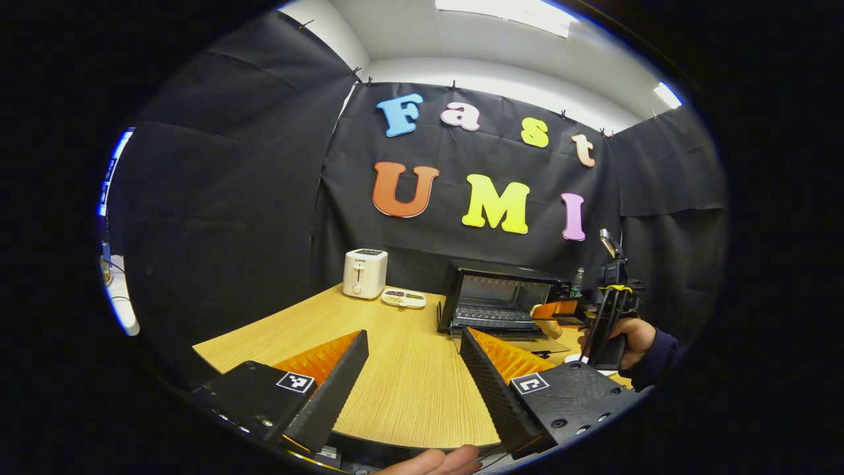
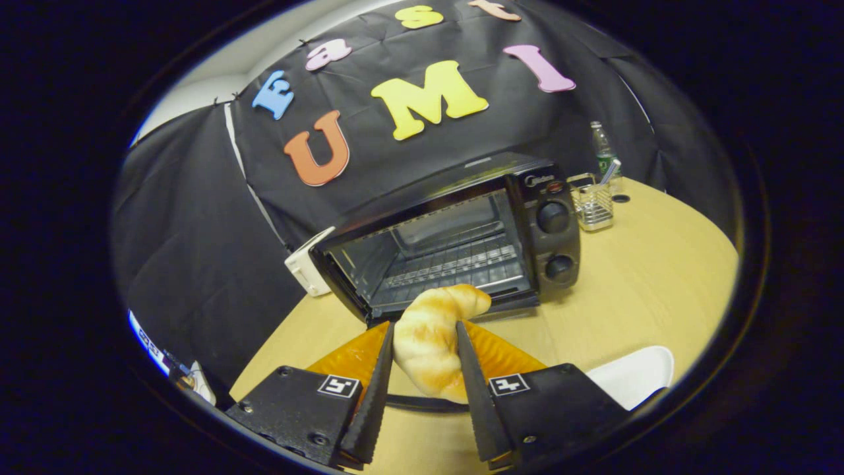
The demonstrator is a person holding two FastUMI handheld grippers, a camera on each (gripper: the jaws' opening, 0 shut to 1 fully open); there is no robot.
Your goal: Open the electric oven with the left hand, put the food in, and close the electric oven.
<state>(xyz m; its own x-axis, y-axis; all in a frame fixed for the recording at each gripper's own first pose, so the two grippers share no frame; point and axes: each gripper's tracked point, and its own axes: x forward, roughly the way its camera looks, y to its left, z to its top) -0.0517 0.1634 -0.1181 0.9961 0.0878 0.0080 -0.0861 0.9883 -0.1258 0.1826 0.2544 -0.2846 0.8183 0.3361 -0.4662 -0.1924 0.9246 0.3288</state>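
The black electric oven (image 2: 455, 231) stands on the wooden table with its door down and its wire rack (image 2: 455, 260) bare. My right gripper (image 2: 425, 333) is shut on a golden croissant (image 2: 432, 336), held just in front of the oven's mouth. In the left gripper view the same oven (image 1: 501, 300) sits to the right of centre, with the right gripper (image 1: 560, 310) and the hand holding it (image 1: 636, 336) at its opening. My left gripper (image 1: 412, 346) hangs open over the table, well back from the oven, nothing between its fingers.
A white toaster (image 1: 364, 273) and a small dish of food (image 1: 404, 298) stand at the table's back left. A wire holder (image 2: 592, 206) and a bottle (image 2: 603, 150) sit right of the oven. A white plate (image 2: 636, 376) lies near the right gripper.
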